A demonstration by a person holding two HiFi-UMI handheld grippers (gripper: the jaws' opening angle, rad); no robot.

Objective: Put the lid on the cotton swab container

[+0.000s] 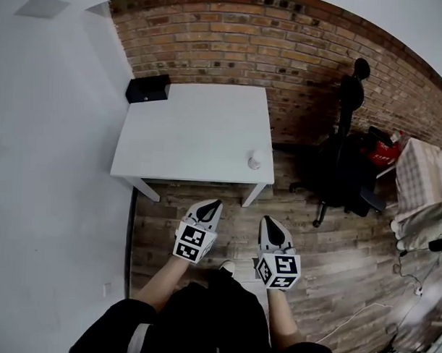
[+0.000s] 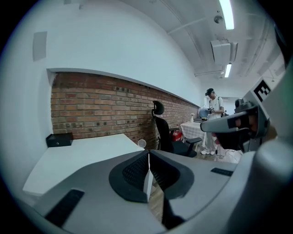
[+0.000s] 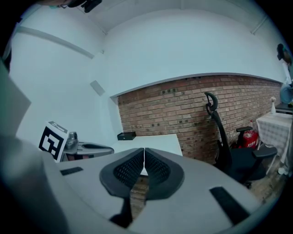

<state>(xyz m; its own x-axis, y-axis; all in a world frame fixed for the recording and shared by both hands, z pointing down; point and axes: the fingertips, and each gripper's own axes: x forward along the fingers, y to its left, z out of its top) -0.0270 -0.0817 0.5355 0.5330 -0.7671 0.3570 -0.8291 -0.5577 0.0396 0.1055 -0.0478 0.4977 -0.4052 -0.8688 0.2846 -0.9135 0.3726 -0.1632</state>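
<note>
A small white round cotton swab container [image 1: 256,160] stands near the front right corner of the white table [image 1: 186,135]; the same container [image 2: 142,143] shows in the left gripper view. No separate lid can be made out. My left gripper [image 1: 216,204] and right gripper [image 1: 266,220] are both shut and empty, held over the wooden floor short of the table's front edge. In their own views, the left gripper [image 2: 148,153] and the right gripper [image 3: 143,150] have their jaws pressed together with nothing between.
A black box [image 1: 148,88] sits at the table's back left corner against the brick wall. A black office chair [image 1: 344,162] stands right of the table, with a cloth-covered table [image 1: 422,183] beyond. A person [image 2: 211,116] stands far off in the left gripper view.
</note>
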